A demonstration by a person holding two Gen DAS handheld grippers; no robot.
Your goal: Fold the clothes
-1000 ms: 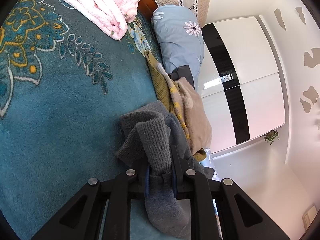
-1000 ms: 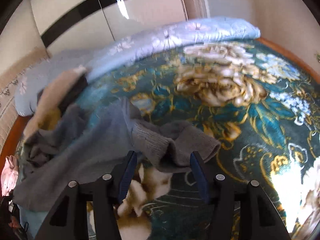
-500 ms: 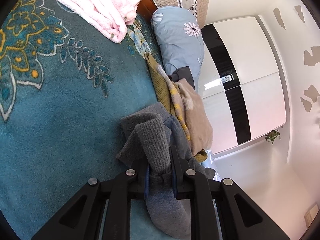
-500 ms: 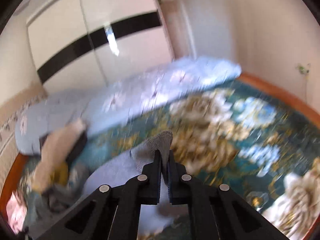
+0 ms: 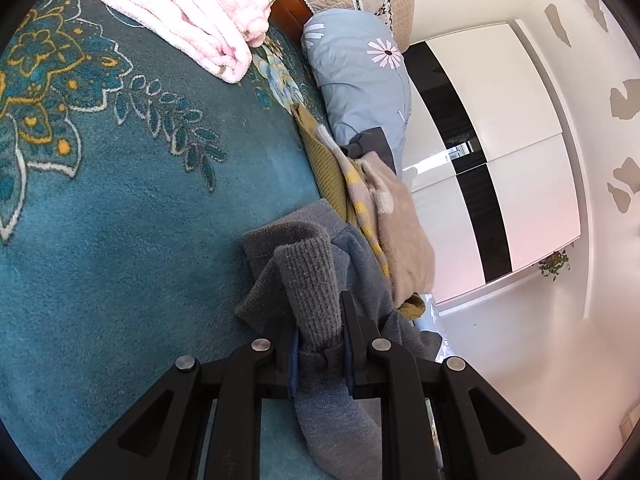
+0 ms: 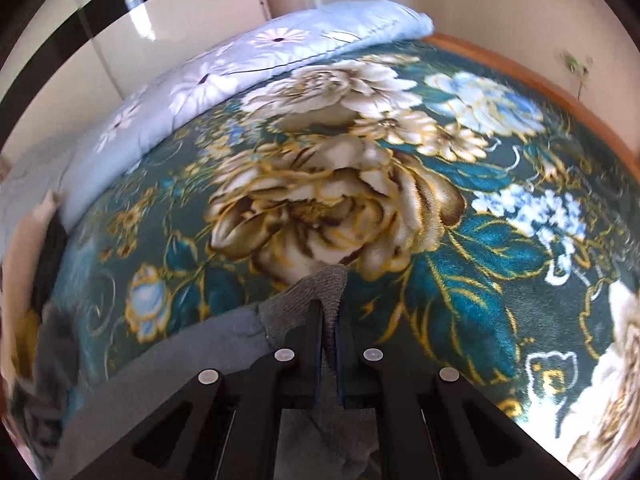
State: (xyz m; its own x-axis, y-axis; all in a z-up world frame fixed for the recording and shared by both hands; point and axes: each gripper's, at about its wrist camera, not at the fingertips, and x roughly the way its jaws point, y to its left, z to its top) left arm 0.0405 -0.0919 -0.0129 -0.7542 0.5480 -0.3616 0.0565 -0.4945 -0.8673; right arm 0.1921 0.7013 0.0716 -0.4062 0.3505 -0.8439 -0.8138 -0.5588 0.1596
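Observation:
A grey sweatshirt (image 5: 308,276) with ribbed knit cuffs lies on a teal flowered blanket (image 5: 120,208). My left gripper (image 5: 318,320) is shut on one ribbed cuff, which stands up between the pads, with the sleeve hanging below. In the right wrist view my right gripper (image 6: 329,320) is shut on the other ribbed cuff (image 6: 324,284); the grey sweatshirt (image 6: 224,340) trails away to the lower left over the blanket (image 6: 460,280).
A folded pink garment (image 5: 184,12) lies at the blanket's far end. A heap of mustard, striped and beige clothes (image 5: 372,200) rests against a pale blue daisy quilt (image 5: 360,68). The quilt (image 6: 224,80) also lines the bed's far edge. White wardrobe doors (image 5: 500,140) stand beyond.
My right gripper, open around the cuff a second ago, has shut on it and swung across the flowered blanket, pulling the sleeve out. The left gripper has kept still, holding its cuff.

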